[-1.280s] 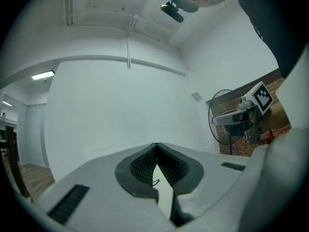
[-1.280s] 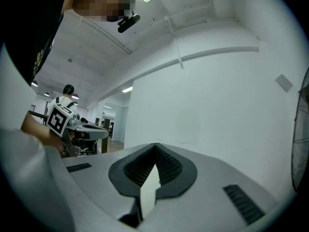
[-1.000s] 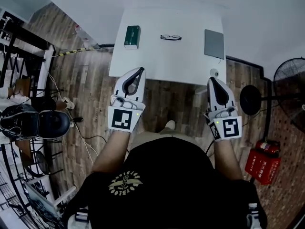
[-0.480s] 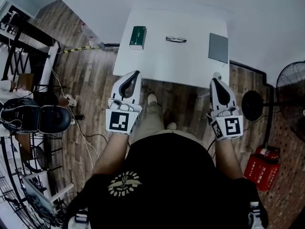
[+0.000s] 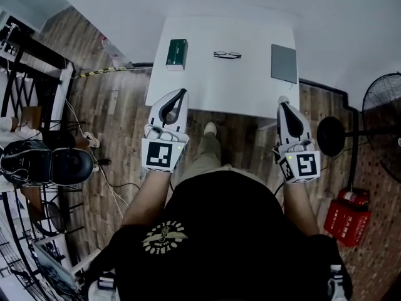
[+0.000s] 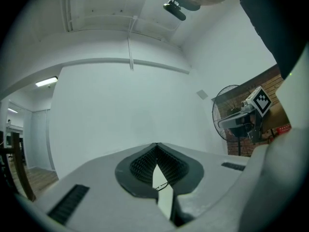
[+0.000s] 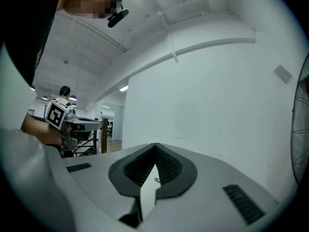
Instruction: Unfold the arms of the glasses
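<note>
White table [image 5: 207,86] in the head view holds the glasses [image 5: 227,55], between a green box [image 5: 177,54] and a grey pad [image 5: 284,63]. Left gripper view: the left gripper [image 6: 157,146] has its jaws together, empty. Right gripper view: the right gripper [image 7: 155,146] has its jaws together too.

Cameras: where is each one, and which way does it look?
Head view: on the head, looking down at table and glasses; arms, torso show.
Left gripper view: on the left hand-held gripper, facing the wall; right hand-held gripper shows.
Right gripper view: on the right one, facing the wall; left one shows.
Shared: the fan, head and left gripper views.
</note>
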Demonstrator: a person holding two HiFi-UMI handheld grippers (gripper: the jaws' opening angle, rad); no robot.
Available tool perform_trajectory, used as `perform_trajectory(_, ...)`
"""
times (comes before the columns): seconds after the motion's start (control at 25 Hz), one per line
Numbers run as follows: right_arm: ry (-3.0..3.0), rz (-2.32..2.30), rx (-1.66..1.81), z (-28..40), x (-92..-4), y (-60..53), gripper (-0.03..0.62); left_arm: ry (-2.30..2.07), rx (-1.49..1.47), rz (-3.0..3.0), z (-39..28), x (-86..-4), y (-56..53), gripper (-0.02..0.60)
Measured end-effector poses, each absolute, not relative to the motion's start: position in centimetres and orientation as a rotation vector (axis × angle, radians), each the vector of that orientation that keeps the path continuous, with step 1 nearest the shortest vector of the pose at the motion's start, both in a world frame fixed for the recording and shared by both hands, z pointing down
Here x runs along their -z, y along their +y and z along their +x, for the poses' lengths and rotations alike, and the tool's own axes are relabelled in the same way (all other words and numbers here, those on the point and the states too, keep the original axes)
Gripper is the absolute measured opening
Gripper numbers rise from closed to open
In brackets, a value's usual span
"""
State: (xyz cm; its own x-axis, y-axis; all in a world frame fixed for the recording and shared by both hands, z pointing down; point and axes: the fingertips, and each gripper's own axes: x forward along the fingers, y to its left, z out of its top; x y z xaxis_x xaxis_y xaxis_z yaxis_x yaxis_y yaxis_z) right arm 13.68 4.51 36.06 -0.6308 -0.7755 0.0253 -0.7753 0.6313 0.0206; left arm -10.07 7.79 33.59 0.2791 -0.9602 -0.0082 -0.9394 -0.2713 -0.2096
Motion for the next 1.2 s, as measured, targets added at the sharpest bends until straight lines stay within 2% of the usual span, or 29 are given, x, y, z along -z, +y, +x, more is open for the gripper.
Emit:
perform_trajectory(0.4,-2.777,1.373,0.017,12.8,-36.7,0.1,-0.005,1.740,0.201,-2.417,-10.6,-35.0,2.8,0.006)
perform_trajectory(1.2,-2.731,1.326,-0.071,6.4,-41.4,-12.0,-0.003,1.619,0.472,-2.576,-13.2,-41.5,-11.3,0.006)
